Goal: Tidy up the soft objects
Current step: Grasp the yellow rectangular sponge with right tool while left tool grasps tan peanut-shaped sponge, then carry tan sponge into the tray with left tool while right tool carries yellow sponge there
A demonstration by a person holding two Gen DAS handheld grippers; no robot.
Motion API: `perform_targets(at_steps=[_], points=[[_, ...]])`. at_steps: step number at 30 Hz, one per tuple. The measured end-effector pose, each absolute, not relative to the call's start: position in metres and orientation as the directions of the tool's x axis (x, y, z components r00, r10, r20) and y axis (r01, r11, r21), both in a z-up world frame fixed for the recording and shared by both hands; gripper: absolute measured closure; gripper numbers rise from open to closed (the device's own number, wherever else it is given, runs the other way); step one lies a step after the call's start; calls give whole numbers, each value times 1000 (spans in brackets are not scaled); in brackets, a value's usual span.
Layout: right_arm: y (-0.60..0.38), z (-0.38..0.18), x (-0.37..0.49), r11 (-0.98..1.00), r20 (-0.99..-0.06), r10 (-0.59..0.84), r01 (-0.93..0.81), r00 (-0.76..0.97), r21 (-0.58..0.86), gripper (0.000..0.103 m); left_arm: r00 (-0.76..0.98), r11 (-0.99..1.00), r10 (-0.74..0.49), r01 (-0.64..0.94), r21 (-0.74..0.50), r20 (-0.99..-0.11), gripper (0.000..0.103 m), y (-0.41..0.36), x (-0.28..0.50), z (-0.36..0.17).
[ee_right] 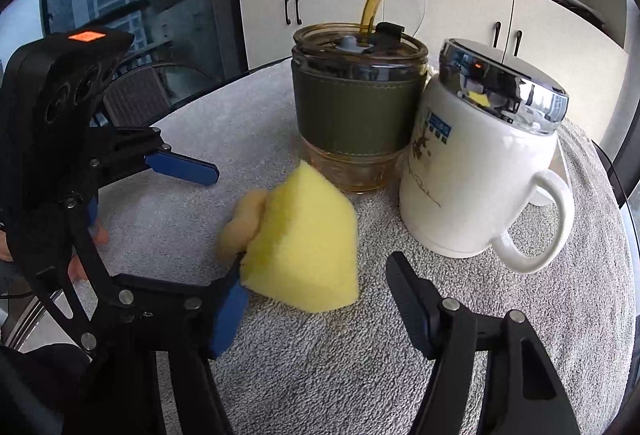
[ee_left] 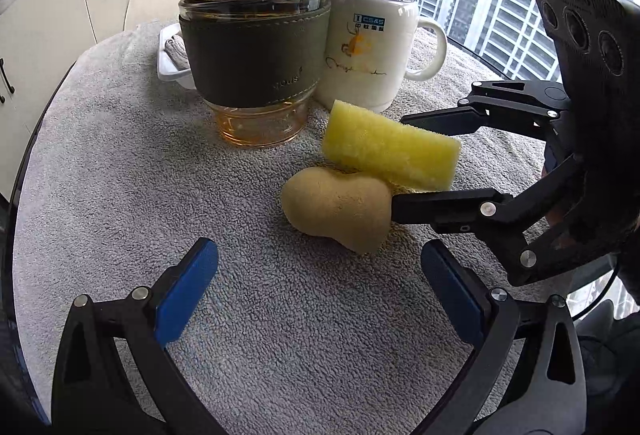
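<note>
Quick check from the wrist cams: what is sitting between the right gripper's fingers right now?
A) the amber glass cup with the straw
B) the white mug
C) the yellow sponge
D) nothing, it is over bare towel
C: in the right wrist view the yellow sponge fills the gap between the right gripper fingers, one pad against it, the other apparently clear.

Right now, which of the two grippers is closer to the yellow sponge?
Right. The right gripper has the yellow sponge between its fingers, one finger against its side. The left gripper is open, short of it, with the beige sponge between.
</note>
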State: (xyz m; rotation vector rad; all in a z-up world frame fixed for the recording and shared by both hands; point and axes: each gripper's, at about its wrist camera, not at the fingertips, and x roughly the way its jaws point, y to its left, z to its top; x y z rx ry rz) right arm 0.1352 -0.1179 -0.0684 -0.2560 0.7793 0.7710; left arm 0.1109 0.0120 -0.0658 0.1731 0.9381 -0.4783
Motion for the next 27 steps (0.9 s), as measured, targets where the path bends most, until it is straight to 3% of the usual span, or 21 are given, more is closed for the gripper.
perform_targets(at_steps=[2, 7, 17, 18, 20, 22, 23, 27], points=[[-117, -69, 137, 700, -711, 539, -710, 452, 79, 61, 494, 883, -320, 464, -66, -808, 0, 11, 112, -65], [-128, -69, 136, 702, -709, 555, -702, 435, 119, 75, 507, 888, -324, 455, -71, -799, 0, 8, 112, -59], [-162, -61, 124, 728, -681, 563, -671, 468, 141, 77, 500, 917, -280, 393, -74, -820, 2, -7, 129, -70], [-164, -60, 124, 735, -681, 556, -665, 476, 135, 77, 499, 922, -271, 381, -72, -823, 5, -7, 132, -71], [-169, -60, 121, 741, -676, 555, -657, 484, 139, 77, 525, 928, -228, 371, -21, -820, 30, -10, 130, -69], [-174, -60, 120, 744, -671, 560, -650, 486, 151, 77, 521, 923, -240, 383, -27, -819, 43, -10, 131, -67], [-179, -61, 118, 746, -669, 561, -647, 487, 154, 77, 521, 922, -239, 385, -24, -819, 48, -11, 131, -67], [-179, -60, 117, 748, -661, 566, -643, 492, 161, 77, 528, 922, -239, 387, -20, -815, 52, -9, 127, -70]])
